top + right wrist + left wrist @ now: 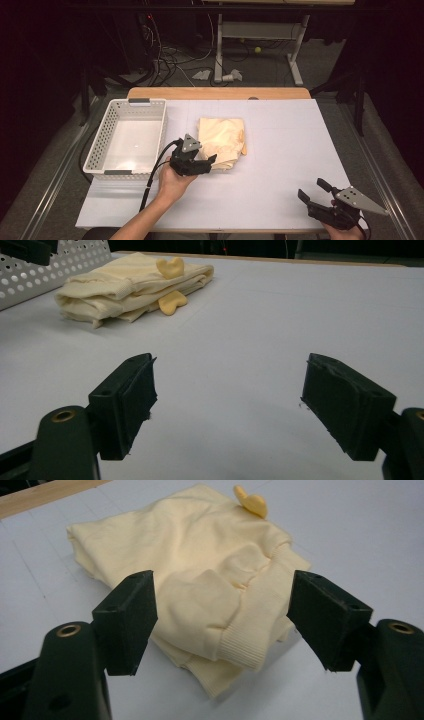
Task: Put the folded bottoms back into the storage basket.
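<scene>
Folded pale-yellow garment (221,139) lying near the middle of the white counter (280,165), just right of a white perforated basket (102,145) set at the counter's left. Left gripper (214,161), held in the person's left hand (172,181), poised at the garment's near edge, jaws spread wide and pinching nothing. Seen from the left gripper view, the 2 black jaws standing either side of the garment's ribbed cuff (240,645), pads apart from the cloth, the folded stack (200,580) reaching away between them. Small yellow tab (252,501) poking up at the garment's far side there; in the right gripper view, 2 yellow heart-like pieces (170,267) resting on and against the bundle. Right gripper (314,189) low at the counter's near right corner, well apart from the garment, jaws likewise spread, bare counter between them (227,405). Grey 3-cornered plate (357,199) riding on top of it, cable (150,180) trailing from the left gripper toward the counter's near edge.
</scene>
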Demonstrator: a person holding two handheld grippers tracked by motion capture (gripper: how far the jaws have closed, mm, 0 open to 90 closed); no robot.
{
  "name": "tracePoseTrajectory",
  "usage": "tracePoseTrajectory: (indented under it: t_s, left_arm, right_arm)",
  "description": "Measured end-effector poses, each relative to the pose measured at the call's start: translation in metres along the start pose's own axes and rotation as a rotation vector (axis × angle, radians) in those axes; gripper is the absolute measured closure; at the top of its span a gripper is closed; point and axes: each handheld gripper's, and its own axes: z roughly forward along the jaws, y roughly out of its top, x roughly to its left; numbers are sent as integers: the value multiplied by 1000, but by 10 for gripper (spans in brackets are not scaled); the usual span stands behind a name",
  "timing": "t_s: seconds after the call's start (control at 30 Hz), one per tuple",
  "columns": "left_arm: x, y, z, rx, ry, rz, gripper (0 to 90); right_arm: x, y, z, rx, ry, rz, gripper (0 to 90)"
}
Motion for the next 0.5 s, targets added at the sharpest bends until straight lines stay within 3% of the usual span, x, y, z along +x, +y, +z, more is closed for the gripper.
tracePoseTrajectory:
  t_s: [0.5]
  left_arm:
    - [32, 31, 33, 111, 19, -104, 258]
  right_arm:
    - [0, 0, 1, 9, 0, -2, 224]
